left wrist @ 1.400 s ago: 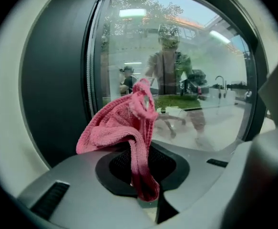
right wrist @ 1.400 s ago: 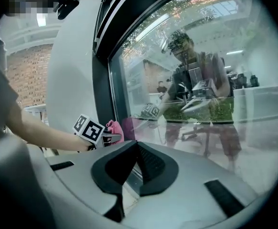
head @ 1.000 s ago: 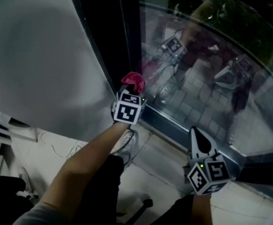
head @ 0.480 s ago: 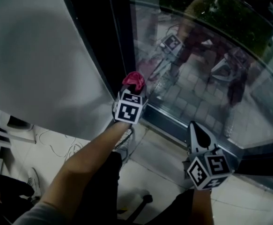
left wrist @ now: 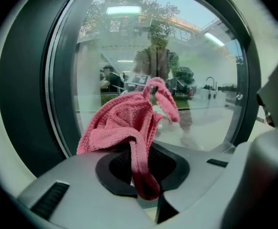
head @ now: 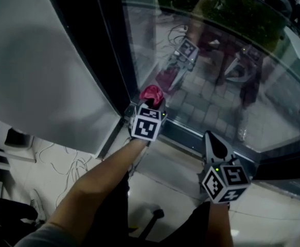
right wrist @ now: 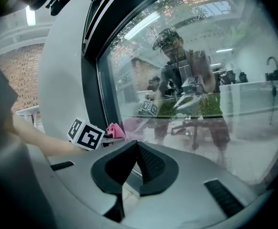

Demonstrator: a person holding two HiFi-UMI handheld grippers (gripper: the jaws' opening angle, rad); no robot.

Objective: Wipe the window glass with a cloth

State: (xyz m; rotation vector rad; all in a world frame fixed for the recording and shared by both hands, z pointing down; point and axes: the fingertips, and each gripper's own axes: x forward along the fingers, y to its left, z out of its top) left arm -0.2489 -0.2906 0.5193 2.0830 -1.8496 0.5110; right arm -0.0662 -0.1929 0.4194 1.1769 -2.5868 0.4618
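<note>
Head view, looking steeply down: the left gripper (head: 152, 104) is clenched on a pink cloth (head: 152, 93) at the near left corner of the window glass (head: 227, 86), just beside the dark frame (head: 108, 71) that runs up the pane's left edge. The person's bare forearm (head: 98, 184) reaches up from the bottom of the picture to that gripper, whose marker cube (head: 148, 123) faces the camera. To the right and nearer, the right gripper (head: 212, 139) points toward the pane's bottom edge, well apart from the cloth, above a pale tiled floor (head: 165, 184). A grey wall (head: 36, 60) fills the left side, with loose cables (head: 62, 158) on the floor below it.

Seen from the left gripper view, the cloth (left wrist: 124, 123) is pinched between the jaws of the left gripper (left wrist: 146, 180); one fold hangs down over the pads and the rest bunches up toward the window glass (left wrist: 200, 80). Whether the cloth touches the pane cannot be told.

Seen from the right gripper view, the right gripper (right wrist: 136, 147) has its jaws drawn together with nothing between them. Beyond them the window glass (right wrist: 224, 56) carries a dim reflection (right wrist: 186, 80) of the person holding both grippers, and the cloth (right wrist: 115, 130) shows small at the left, beside the other gripper's cube.
</note>
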